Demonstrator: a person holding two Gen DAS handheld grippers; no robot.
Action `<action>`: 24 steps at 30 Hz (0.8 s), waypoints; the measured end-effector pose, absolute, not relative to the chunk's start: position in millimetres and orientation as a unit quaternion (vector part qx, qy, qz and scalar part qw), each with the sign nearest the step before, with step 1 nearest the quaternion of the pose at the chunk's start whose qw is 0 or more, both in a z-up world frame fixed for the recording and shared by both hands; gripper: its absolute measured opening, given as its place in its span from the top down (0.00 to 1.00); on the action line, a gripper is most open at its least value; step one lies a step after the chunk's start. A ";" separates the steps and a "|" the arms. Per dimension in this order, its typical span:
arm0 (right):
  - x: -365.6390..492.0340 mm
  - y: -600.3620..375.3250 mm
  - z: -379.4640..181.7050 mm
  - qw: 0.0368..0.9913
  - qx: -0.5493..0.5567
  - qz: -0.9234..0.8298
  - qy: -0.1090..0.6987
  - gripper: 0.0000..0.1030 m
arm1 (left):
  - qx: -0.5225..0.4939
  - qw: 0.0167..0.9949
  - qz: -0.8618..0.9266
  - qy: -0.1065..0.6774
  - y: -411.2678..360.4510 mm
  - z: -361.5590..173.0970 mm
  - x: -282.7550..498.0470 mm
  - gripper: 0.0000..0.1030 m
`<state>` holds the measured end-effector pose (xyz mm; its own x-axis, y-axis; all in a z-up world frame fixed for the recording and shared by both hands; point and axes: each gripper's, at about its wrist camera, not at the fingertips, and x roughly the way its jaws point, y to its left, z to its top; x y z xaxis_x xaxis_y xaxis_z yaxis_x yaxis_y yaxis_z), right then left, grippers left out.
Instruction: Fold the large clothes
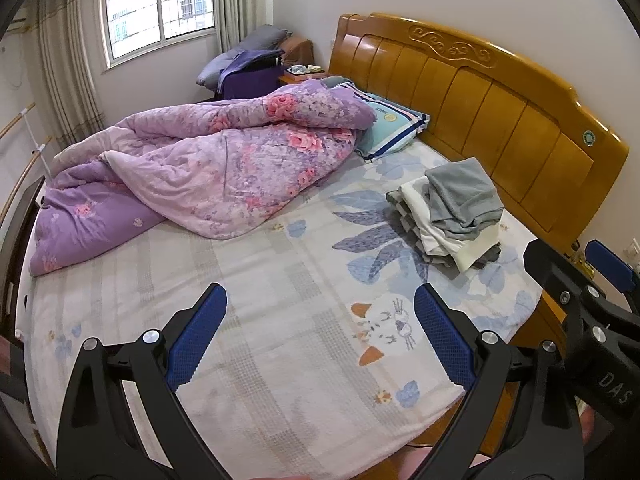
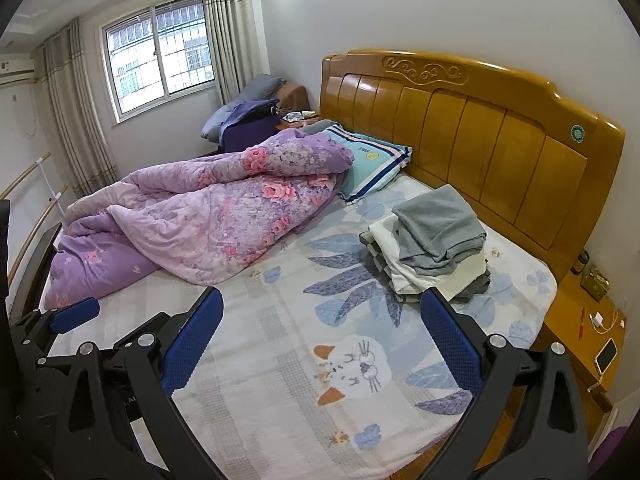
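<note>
A pile of folded clothes (image 1: 452, 216) lies on the bed near the headboard, a grey garment (image 2: 438, 226) on top of white and checked ones. My left gripper (image 1: 320, 320) hovers open above the near part of the sheet, with nothing between its blue pads. My right gripper (image 2: 322, 332) is also open and holds nothing, a short way in front of the pile. In the left wrist view the right gripper (image 1: 592, 280) shows at the right edge. In the right wrist view part of the left gripper (image 2: 76, 316) shows at the left edge.
A crumpled purple floral quilt (image 1: 208, 168) covers the bed's far left half. A striped teal pillow (image 1: 394, 128) leans by the wooden headboard (image 1: 500, 92). A nightstand (image 2: 580, 320) with a phone and cables stands at the right. The patterned sheet (image 1: 280, 280) is bare between quilt and pile.
</note>
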<state>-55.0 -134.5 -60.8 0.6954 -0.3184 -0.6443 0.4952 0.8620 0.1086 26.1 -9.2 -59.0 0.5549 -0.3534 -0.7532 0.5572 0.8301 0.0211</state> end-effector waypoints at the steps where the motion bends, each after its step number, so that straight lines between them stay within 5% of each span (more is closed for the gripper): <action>1: -54.0 -135.1 -60.6 0.910 0.137 -0.223 0.320 0.07 | 0.131 0.872 -0.260 0.392 -10.3 -58.8 26.3 0.08; 24: -38.7 -147.5 -67.6 0.909 0.132 -0.218 0.328 0.07 | 0.126 0.868 -0.259 0.405 -22.1 -67.6 42.0 0.08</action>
